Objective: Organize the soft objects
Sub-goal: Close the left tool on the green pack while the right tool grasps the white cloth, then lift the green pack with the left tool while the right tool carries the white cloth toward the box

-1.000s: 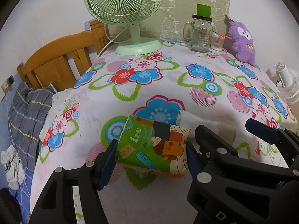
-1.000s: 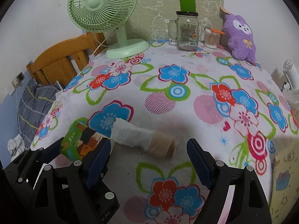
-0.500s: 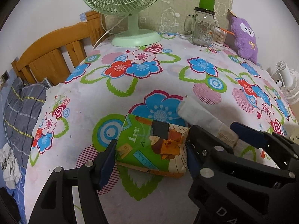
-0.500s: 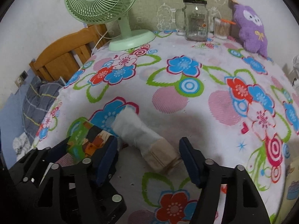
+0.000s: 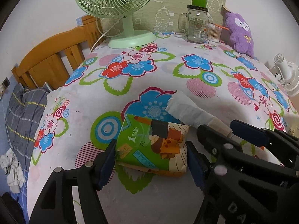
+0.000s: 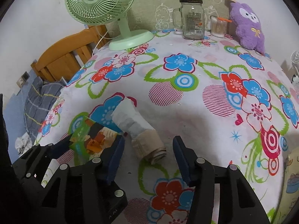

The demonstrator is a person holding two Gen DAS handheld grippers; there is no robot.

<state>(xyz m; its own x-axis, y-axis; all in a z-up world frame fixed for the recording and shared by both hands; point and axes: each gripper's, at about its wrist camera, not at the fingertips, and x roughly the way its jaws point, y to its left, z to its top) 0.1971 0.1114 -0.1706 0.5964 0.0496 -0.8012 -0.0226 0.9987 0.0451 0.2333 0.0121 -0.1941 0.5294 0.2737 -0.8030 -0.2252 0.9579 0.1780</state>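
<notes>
Right gripper (image 6: 148,155) jaws closing around rolled cloth (image 6: 139,128)

Left tool (image 5: 150,160) pads clamp green tissue pack (image 5: 153,145) on floral tablecloth (image 5: 168,74); rolled cloth (image 5: 196,113) just beside.

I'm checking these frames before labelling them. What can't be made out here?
- Left wrist view: the near end of the rolled cloth is hidden behind the right gripper.
- Right wrist view: much of the tissue pack is covered by the left gripper's finger, so whether the pads press it is unclear.
- Both views: the print on the glass jar is too small to read.
</notes>
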